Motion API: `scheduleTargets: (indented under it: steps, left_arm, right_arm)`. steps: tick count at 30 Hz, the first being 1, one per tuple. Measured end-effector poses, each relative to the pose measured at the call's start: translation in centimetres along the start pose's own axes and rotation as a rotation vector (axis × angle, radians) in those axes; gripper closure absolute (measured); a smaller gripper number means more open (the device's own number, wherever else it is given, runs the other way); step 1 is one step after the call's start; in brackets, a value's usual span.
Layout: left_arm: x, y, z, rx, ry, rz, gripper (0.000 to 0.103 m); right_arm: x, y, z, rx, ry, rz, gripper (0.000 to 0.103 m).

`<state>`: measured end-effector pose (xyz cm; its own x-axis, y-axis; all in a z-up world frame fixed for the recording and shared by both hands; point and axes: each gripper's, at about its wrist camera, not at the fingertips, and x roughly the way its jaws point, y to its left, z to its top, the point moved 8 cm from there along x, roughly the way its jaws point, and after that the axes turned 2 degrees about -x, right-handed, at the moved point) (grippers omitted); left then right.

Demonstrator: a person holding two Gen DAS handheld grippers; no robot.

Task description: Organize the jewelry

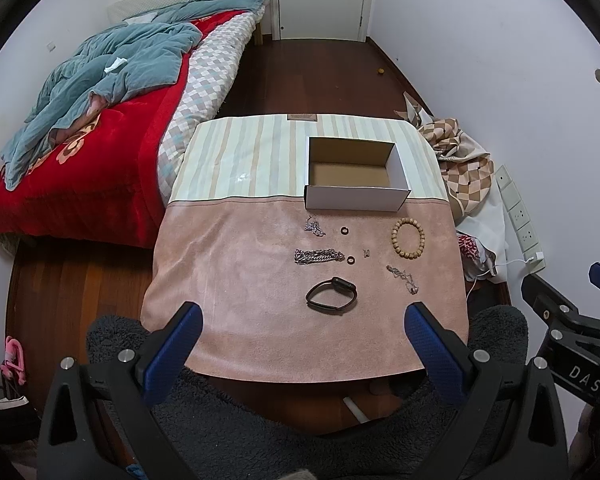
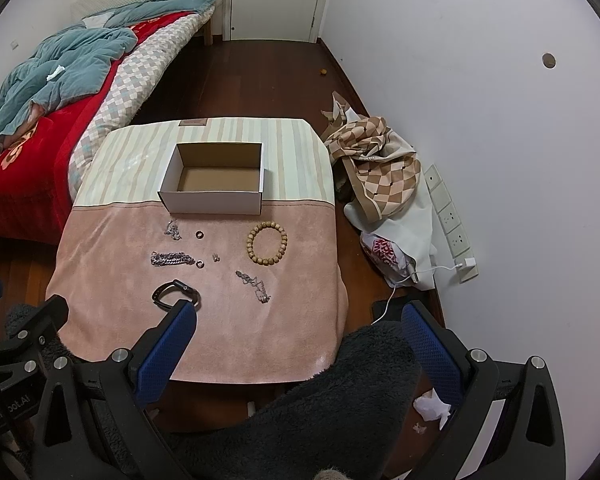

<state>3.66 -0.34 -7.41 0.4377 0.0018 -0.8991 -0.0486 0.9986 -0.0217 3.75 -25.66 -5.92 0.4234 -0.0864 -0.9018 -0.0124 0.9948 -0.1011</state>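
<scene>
An open white cardboard box (image 1: 356, 196) (image 2: 214, 200) stands empty at the back of a cloth-covered table (image 1: 236, 312). In front of it lie a wooden bead bracelet (image 1: 407, 239) (image 2: 267, 243), a black smartwatch (image 1: 331, 294) (image 2: 175, 293), a thick silver chain (image 1: 318, 256) (image 2: 173, 259), two thin silver chains (image 1: 314, 225) (image 1: 404, 278), two dark rings (image 1: 344, 231) (image 1: 351, 260) and a small silver piece (image 1: 366, 252). My left gripper (image 1: 304, 316) is open and empty, held back above the table's near edge. My right gripper (image 2: 300, 320) is open and empty to its right.
A bed (image 1: 80, 152) with red and blue blankets stands left of the table. Patterned cloth (image 2: 376, 164), a bag and a power strip (image 2: 448, 216) lie on the floor by the right wall. A dark fuzzy cushion (image 2: 332, 392) lies below the table's near edge.
</scene>
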Motion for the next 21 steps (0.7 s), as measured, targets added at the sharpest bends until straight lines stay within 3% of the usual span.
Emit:
scheduleTargets:
  steps: [5,10,14,21]
  left_arm:
    - [0.9,0.6,0.9,-0.016,-0.021,0.033,0.000]
    - [5.0,2.7,2.9,-0.068,-0.015,0.081,0.000]
    - [10.2,3.7,2.4,-0.077,0.059,0.121,0.000]
    - [18.8,2.0,-1.4,0.008,0.221,0.100,0.001]
  right_arm:
    - [0.5,-0.3,1.0,0.019,-0.022,0.009,0.000]
    - [3.9,-1.0,2.3,0.062,-0.029,0.040,0.000]
    - [9.4,-0.8,2.5,0.082,0.029,0.057,0.000]
    - [19.9,0.3,-0.3,0.063,0.170,0.083,0.008]
